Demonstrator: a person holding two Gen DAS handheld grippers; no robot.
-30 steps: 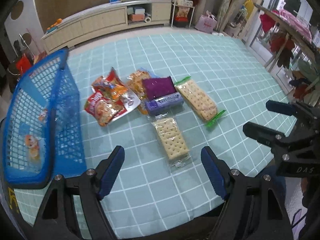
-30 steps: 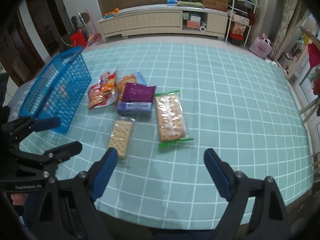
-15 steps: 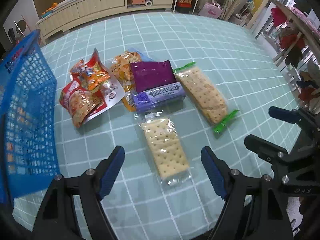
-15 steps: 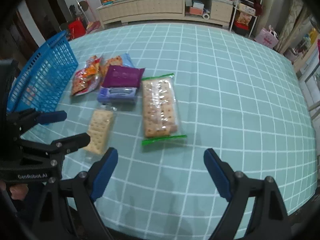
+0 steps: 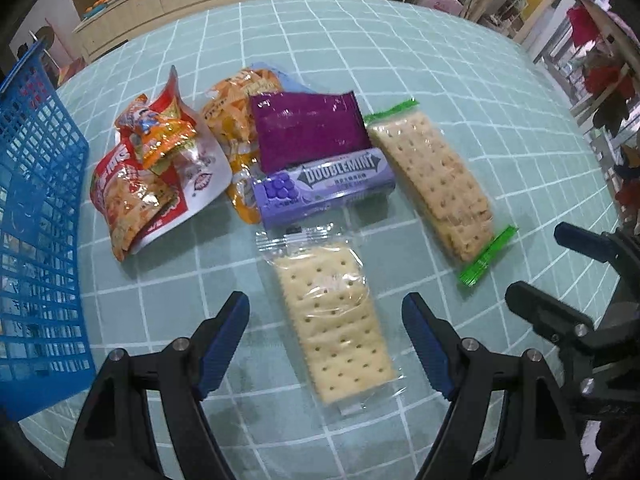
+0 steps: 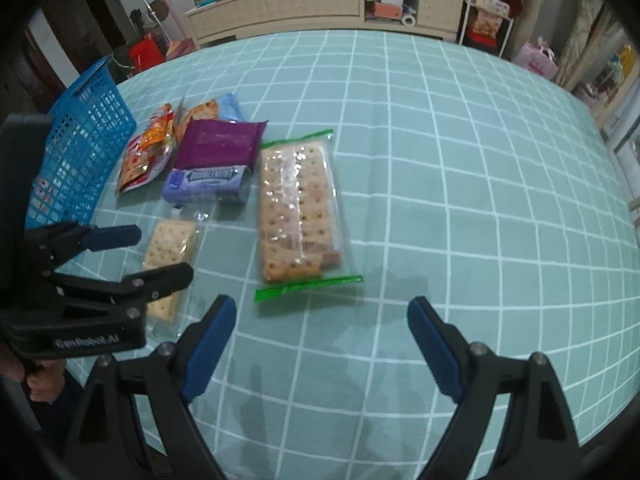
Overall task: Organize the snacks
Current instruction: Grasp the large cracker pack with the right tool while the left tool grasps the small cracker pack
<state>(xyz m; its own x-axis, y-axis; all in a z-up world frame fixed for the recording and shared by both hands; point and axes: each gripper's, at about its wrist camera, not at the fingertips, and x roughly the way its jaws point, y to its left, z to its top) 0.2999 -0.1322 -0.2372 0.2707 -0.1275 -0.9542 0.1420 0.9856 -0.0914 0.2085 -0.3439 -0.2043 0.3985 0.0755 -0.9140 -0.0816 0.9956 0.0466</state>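
- The left gripper (image 5: 326, 312), jaws spread wide and empty, hangs over the small clear-wrapped square cracker pack (image 5: 334, 312) lying flat on the teal checked desk (image 6: 440, 160).
- Judged step: grasp this pack. Lower straight down, straddle its long edges, and close gently; the crackers are brittle and the film is slippery.
- The blue plastic mesh basket (image 5: 36, 216) stands at 9 o'clock of the pack, the likely destination.
- At 12 o'clock lies the purple Doublemint gum box (image 5: 324, 186), close by; avoid nudging it.
- The right gripper (image 6: 322, 320), also wide open and empty, hangs just short of the long green-sealed cracker sleeve (image 6: 298, 212).
- Compared with a second ago, both grippers have advanced toward the snacks; no snack has moved.
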